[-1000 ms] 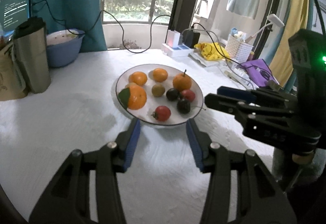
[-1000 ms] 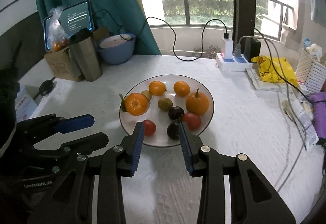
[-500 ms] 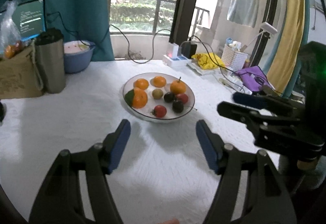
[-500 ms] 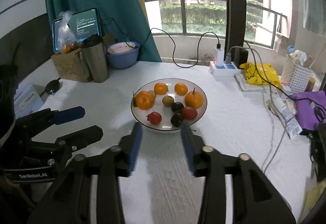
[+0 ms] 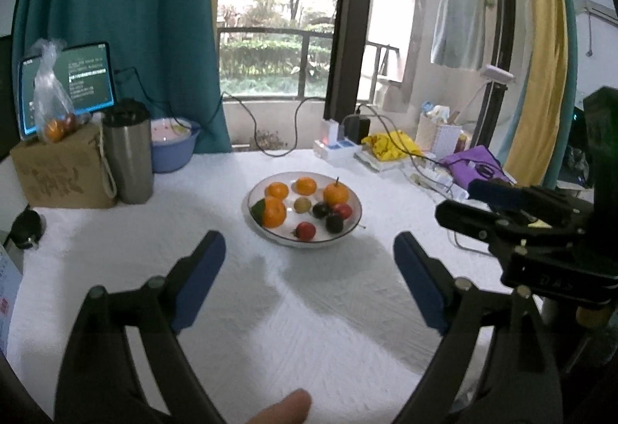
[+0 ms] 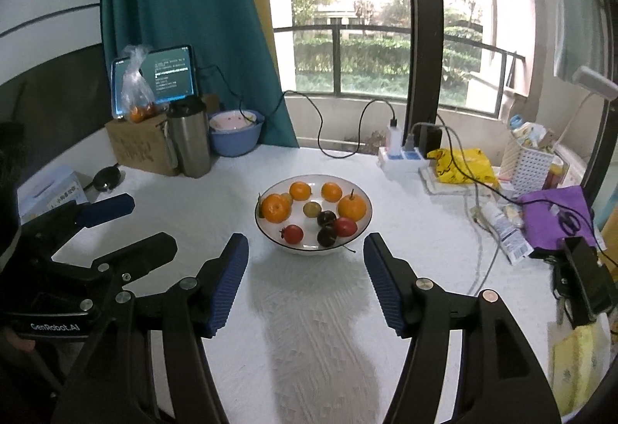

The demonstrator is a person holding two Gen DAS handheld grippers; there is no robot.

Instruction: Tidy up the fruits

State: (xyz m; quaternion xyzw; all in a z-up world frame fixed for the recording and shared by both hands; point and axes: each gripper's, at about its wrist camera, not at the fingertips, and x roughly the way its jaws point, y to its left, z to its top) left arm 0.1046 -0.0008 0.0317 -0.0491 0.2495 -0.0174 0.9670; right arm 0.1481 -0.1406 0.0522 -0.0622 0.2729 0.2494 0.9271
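Clearly both claws stand open and empty, their jaws having just been opening with nothing between them. The left claw is spread wide, its blue pads far apart above the bare white surface; only the cloth shows in the gap. The right claw is parted less widely and also grips nothing, its ribbed blue pads short of the bowl and not touching it. Both point downward at a slant toward the bowl from the near side, side by side: the right claw shows at the right edge of the left view, the left claw at the left edge of the right view. A fingertip shows at the bottom edge of the left view.

The fruits sit together in the white bowl near the middle of the surface: oranges at the left and back, a stemmed orange fruit on the right, a greenish fruit in the centre, two dark plums and red fruits toward the front. More fruit lies in a plastic bag on a cardboard box at the far left, beside a steel tumbler.
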